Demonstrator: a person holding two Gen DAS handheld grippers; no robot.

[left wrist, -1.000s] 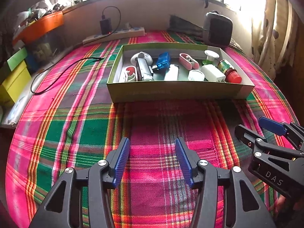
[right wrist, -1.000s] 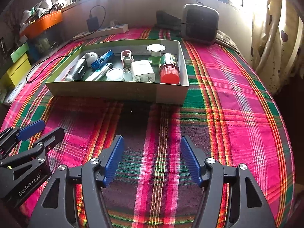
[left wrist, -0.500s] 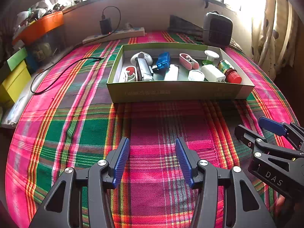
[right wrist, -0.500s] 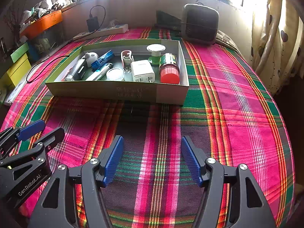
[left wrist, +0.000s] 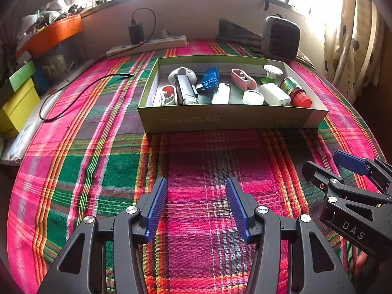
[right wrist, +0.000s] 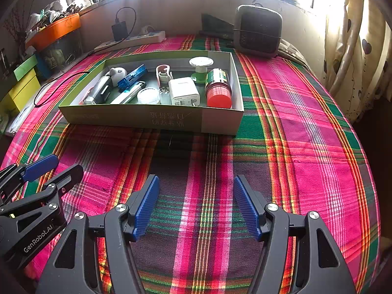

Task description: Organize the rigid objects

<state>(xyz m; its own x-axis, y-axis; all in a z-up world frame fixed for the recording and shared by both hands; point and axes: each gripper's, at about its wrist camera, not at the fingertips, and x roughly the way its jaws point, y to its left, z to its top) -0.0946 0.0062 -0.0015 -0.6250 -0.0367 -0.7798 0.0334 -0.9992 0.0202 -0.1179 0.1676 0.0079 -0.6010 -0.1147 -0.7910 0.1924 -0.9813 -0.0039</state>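
Ahead of both wide-open, empty fingers (left wrist: 196, 210), a shallow green box (left wrist: 230, 120) holds a red-capped bottle (right wrist: 218, 88), white charger (right wrist: 183, 91) and smaller bits partly hidden by its near wall.

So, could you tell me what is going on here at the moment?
A person holds two grippers above a plaid cloth, and neither is handling anything. The left gripper and the right gripper are both open and empty, short of a shallow box. The small things, such as a white charger and a red-capped bottle, already lie inside the box.
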